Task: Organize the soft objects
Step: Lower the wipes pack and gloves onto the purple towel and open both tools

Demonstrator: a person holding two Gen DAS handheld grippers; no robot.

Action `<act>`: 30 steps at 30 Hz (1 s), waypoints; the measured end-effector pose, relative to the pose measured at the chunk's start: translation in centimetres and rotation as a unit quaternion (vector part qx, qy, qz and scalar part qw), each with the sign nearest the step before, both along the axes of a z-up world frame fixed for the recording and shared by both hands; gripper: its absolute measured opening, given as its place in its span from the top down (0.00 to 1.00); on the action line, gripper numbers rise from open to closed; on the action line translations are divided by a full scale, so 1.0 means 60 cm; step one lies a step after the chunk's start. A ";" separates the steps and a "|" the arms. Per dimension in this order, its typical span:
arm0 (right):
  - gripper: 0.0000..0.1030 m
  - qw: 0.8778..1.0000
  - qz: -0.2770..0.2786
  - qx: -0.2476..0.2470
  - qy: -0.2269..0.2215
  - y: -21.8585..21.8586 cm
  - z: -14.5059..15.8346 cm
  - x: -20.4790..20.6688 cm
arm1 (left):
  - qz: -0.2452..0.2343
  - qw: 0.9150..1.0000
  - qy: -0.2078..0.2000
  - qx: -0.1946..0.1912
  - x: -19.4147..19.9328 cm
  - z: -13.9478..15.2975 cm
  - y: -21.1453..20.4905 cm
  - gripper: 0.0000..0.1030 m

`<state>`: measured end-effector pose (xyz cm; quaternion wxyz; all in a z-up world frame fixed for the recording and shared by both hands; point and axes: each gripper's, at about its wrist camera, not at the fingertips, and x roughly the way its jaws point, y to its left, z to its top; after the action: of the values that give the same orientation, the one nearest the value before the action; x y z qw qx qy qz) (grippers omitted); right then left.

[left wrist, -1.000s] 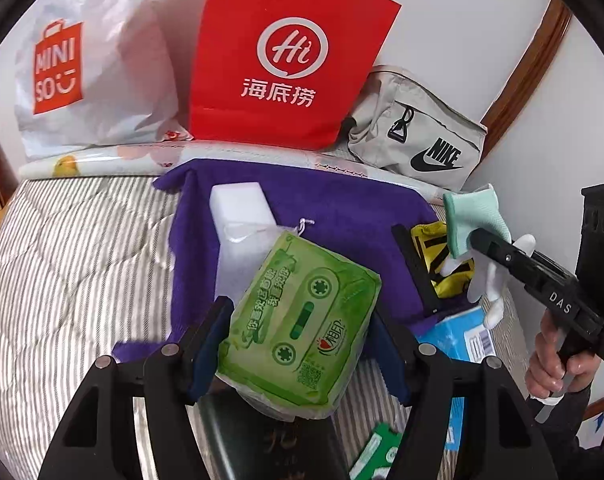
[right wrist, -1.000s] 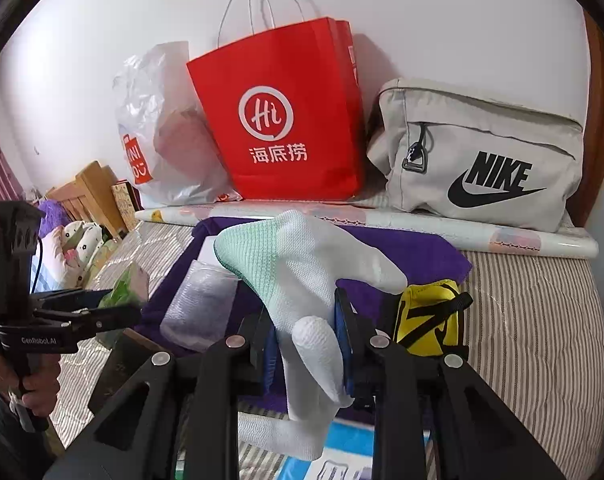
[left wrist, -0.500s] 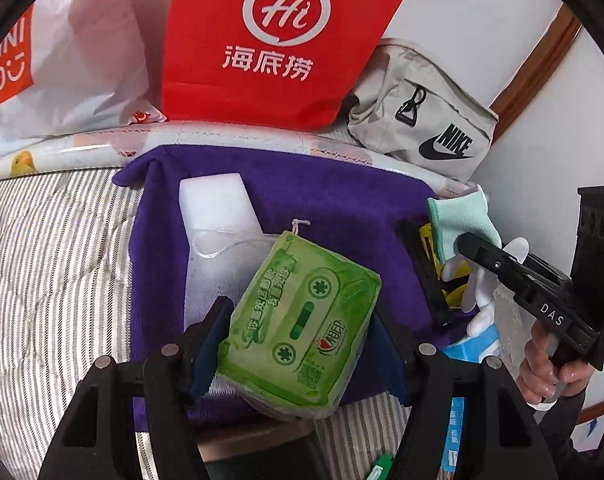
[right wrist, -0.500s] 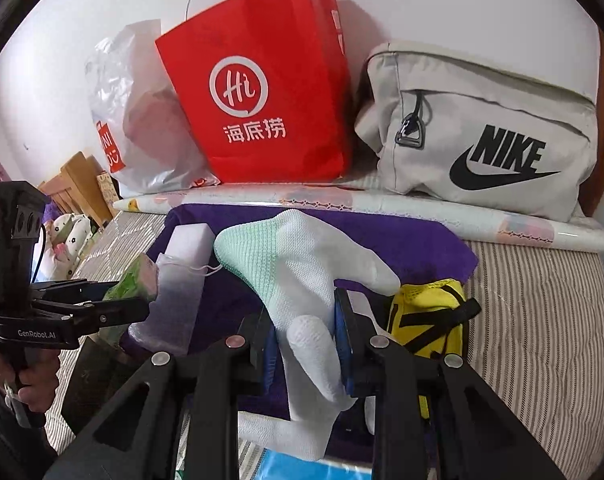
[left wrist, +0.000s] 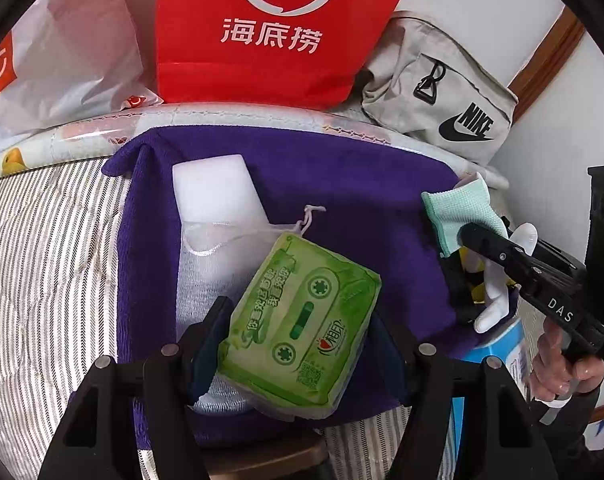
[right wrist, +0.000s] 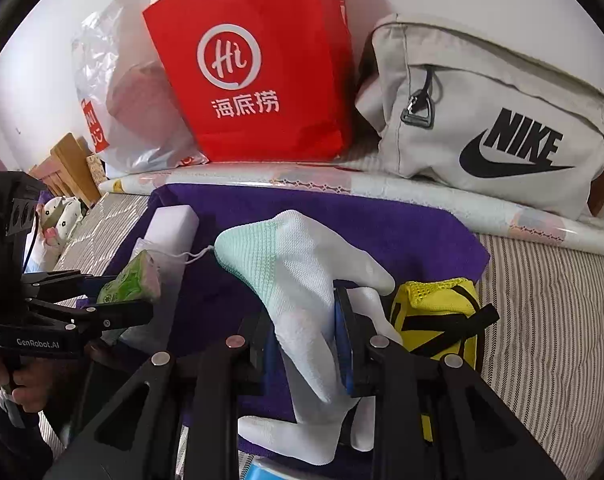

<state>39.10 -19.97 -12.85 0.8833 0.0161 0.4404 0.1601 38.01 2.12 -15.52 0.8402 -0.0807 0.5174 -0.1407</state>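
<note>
My left gripper (left wrist: 298,340) is shut on a green tissue pack (left wrist: 302,316) and holds it over the purple cloth (left wrist: 342,184) on the striped bed. My right gripper (right wrist: 304,336) is shut on a white glove with a mint cuff (right wrist: 298,264), also above the purple cloth (right wrist: 402,224). The glove shows in the left wrist view (left wrist: 458,212) at the right. The tissue pack shows in the right wrist view (right wrist: 130,282) at the left. A white block (left wrist: 212,192) and a mesh pouch (left wrist: 210,256) lie on the cloth. A yellow pouch (right wrist: 438,320) lies at its right edge.
A red paper bag (right wrist: 254,64), a white plastic bag (left wrist: 58,60) and a grey Nike bag (right wrist: 490,120) stand along the wall behind a rolled sheet (right wrist: 382,190). A blue packet (left wrist: 498,352) lies near the cloth's right corner. Striped bedding (left wrist: 46,260) spreads on the left.
Both grippers have moved forward toward the wall with their loads, so the cloth and bags look larger and nearer. Neither grip has changed.
</note>
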 end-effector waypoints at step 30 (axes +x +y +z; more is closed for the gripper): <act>0.52 0.999 0.011 0.003 0.034 0.005 -0.020 0.012 | 0.012 1.000 0.015 -0.010 0.008 0.002 0.002 0.24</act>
<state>39.79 -19.65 -14.07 0.8658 0.0194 0.4698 0.1709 38.50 2.26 -15.42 0.8330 -0.0976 0.5277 -0.1347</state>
